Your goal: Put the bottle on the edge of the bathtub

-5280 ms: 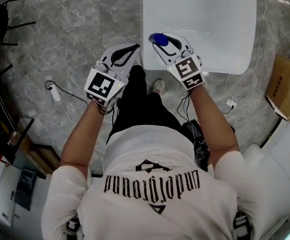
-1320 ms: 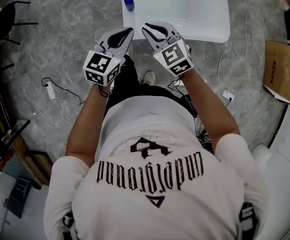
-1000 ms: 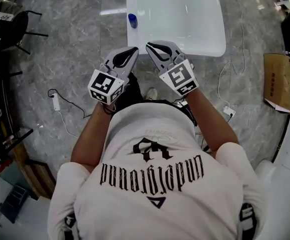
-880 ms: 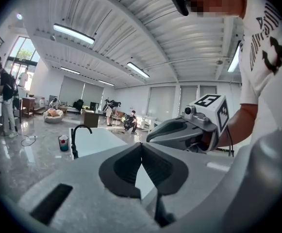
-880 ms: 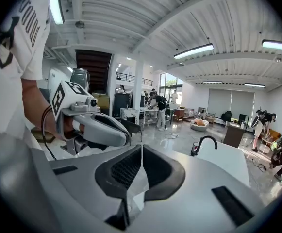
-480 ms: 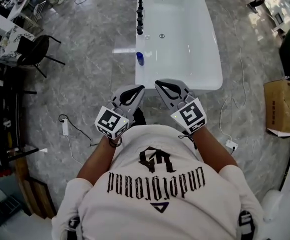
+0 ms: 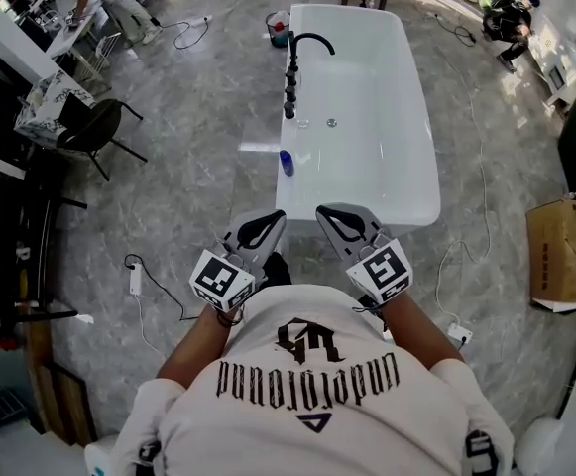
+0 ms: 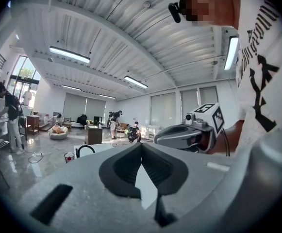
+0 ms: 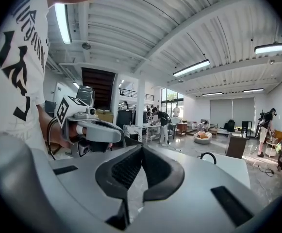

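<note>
At 12 o'clock in the head view: white bathtub (image 7: 411, 181), with the blue bottle (image 7: 286, 162) upright on its rim at the tub's 9 o'clock side, just short of the black faucet (image 7: 305, 46). Left gripper (image 7: 271, 220) and right gripper (image 7: 329, 211) hang at chest height, well apart from the bottle.

Left gripper view: jaw tips meet, nothing between them.

Right gripper view: same, tips together, empty.

Placement looks done. For the retreat: both grippers tucked in, step straight back toward 6 o'clock, mind the white power adapter (image 7: 135, 279) on the floor at 8 o'clock.
</note>
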A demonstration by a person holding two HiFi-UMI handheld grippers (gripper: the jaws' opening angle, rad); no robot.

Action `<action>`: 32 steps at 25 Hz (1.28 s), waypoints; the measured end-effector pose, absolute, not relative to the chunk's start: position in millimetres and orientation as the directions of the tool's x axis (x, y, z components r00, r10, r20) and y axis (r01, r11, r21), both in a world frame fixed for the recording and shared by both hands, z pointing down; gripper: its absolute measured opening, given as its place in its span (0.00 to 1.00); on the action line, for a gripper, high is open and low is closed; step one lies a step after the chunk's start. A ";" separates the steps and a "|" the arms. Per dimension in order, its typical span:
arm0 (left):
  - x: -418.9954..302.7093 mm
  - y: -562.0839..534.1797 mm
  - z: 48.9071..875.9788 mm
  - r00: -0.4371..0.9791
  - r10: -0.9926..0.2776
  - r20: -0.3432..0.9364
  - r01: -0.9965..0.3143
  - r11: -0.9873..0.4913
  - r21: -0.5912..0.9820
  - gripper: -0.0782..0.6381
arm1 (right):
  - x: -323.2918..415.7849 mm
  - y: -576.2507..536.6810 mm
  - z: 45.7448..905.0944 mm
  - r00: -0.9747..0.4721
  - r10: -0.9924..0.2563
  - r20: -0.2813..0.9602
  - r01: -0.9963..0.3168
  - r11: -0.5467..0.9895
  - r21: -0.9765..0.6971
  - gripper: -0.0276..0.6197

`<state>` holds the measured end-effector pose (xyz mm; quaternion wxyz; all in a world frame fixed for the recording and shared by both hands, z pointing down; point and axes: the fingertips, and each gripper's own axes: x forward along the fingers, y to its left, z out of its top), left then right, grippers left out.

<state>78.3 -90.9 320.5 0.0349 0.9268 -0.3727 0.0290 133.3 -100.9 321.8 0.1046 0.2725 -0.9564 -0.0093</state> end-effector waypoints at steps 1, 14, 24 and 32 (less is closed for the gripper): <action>76.4 -87.0 318.6 0.715 -0.694 0.079 -0.698 -0.714 0.044 0.13 | 133.8 -98.7 320.9 -0.832 -0.521 0.192 -0.518 0.853 0.070 0.07; 39.7 -54.6 309.1 0.695 -0.713 0.089 -0.718 -0.695 0.040 0.13 | 121.3 -77.8 317.1 -0.821 -0.539 0.187 -0.537 0.841 0.066 0.07; -15.1 6.3 317.8 0.716 -0.691 0.099 -0.697 -0.716 0.045 0.13 | 77.7 -23.4 326.2 -0.792 -0.578 0.195 -0.581 0.812 0.049 0.07; -71.0 71.4 312.0 0.729 -0.679 0.086 -0.684 -0.729 0.040 0.13 | 27.1 39.4 321.9 -0.772 -0.603 0.198 -0.608 0.793 0.046 0.07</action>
